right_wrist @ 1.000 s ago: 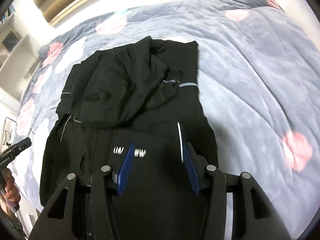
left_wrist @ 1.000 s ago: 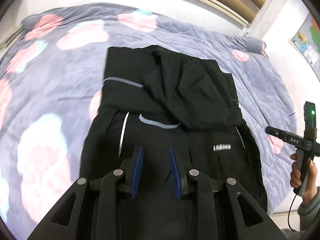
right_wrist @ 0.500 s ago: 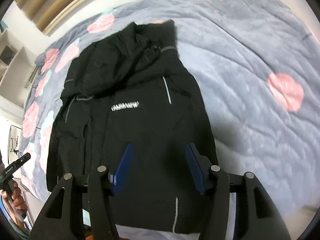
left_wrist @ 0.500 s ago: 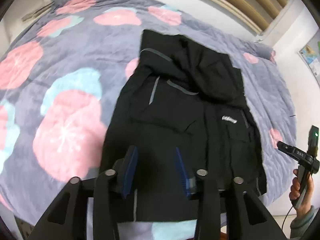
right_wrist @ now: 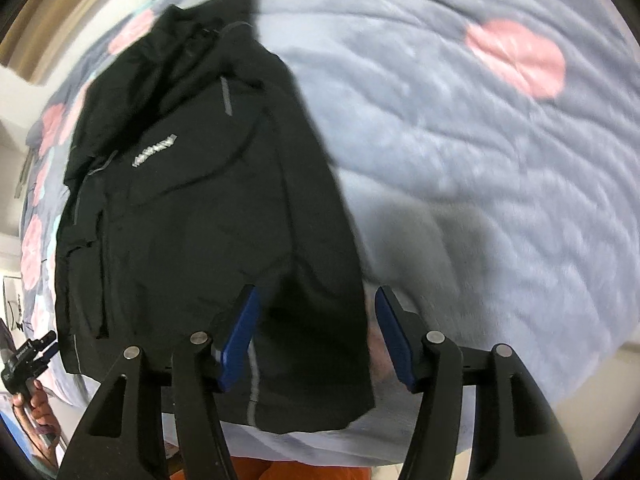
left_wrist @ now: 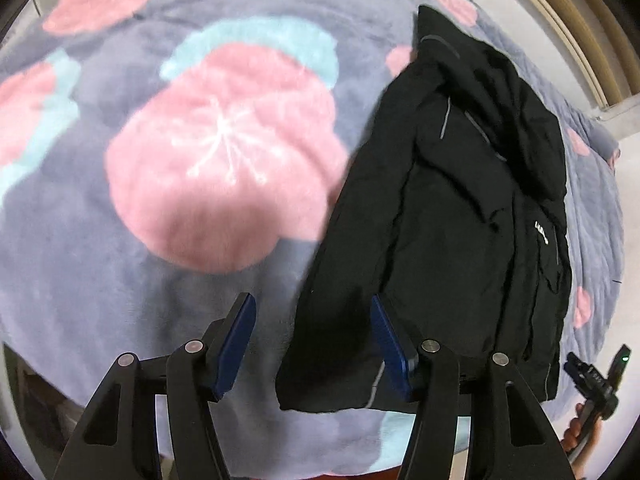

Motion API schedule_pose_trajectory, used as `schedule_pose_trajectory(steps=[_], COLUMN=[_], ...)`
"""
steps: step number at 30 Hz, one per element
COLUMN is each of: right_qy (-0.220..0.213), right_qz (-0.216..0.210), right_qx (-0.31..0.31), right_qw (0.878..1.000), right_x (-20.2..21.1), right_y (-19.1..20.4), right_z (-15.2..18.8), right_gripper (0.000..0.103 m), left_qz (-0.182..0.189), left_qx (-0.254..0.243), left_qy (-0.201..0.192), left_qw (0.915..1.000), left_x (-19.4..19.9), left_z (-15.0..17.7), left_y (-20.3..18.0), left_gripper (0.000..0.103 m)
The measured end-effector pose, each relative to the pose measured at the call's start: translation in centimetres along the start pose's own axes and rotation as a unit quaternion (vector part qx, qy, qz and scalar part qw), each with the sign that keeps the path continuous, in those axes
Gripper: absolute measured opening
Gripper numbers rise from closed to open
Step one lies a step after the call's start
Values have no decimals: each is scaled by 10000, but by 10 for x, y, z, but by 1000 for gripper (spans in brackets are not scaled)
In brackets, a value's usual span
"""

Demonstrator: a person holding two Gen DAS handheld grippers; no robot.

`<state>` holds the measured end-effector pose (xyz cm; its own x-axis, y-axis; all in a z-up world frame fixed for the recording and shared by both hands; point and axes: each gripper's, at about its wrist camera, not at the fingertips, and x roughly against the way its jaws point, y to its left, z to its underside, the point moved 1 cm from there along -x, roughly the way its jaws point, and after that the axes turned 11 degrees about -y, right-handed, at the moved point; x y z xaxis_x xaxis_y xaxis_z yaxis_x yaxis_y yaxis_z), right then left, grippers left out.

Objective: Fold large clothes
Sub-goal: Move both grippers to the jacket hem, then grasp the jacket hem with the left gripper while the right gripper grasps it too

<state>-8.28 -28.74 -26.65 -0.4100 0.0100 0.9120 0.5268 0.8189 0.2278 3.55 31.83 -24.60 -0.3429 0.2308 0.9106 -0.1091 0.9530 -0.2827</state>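
grey floral blanket (left_wrist: 120, 264), wooden slats (left_wrist: 560, 12), white wall (left_wrist: 628, 216)

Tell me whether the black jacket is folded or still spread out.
Partly folded: the black jacket lies lengthwise on the bedspread, sleeves tucked in, hood bunched at its far end, hem unfolded.

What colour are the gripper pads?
Blue, clearest in the left wrist view on the left gripper pads.
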Motion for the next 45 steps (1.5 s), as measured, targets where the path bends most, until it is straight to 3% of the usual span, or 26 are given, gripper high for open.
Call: schedule_pose_trajectory(steps=[9,14,17,21,27,28,29,30,31,32,39,45], right_qy=[461,517,559,666,911,932,926,909,835,749,142,-389], right_qz=[-268,-461,-576,-705,-731,-694,-694,-795,-915,-959,-1542,-1809], right_qx=[-397,-389,-303,-164,-605,-560,-515,-516,-519,-509,-419,-240], right_qw=[9978,9968,9963,9952,9913,9917,9919,9913,9909,9913,9871,9824], right_x=[-31,-32,-28,-23,-44,-46,-45,-43,-37,-31,20,49], right_y=[-15,-9,-5,1,-5,-2,-1,0,2,3,33,62], right_z=[25,34,36,40,41,40,38,36,33,29,-19,-79], right_gripper=[62,62,49,48,56,56,48,31,28,21,18,18], left_qz=[414,530,649,658,528,469,427,444,484,556,1172,1725], left_qx=[-136,-227,-455,-788,-992,-1047,-1090,-1069,-1013,-945,-870,-949], left_qy=[551,604,607,561,778,788,767,697,638,581,-125,-953], left_qw=[9975,9965,9950,9931,9906,9903,9902,9908,9916,9923,9892,9758], left_x=[-39,-42,-37,-28,-44,-46,-46,-44,-41,-36,20,63], left_z=[17,25,31,36,37,37,36,33,30,26,-13,-73], left_y=[0,-1,-7,-15,-24,-27,-28,-30,-31,-32,-58,-95], left_gripper=[61,60,41,40,47,46,38,29,15,11,9,9])
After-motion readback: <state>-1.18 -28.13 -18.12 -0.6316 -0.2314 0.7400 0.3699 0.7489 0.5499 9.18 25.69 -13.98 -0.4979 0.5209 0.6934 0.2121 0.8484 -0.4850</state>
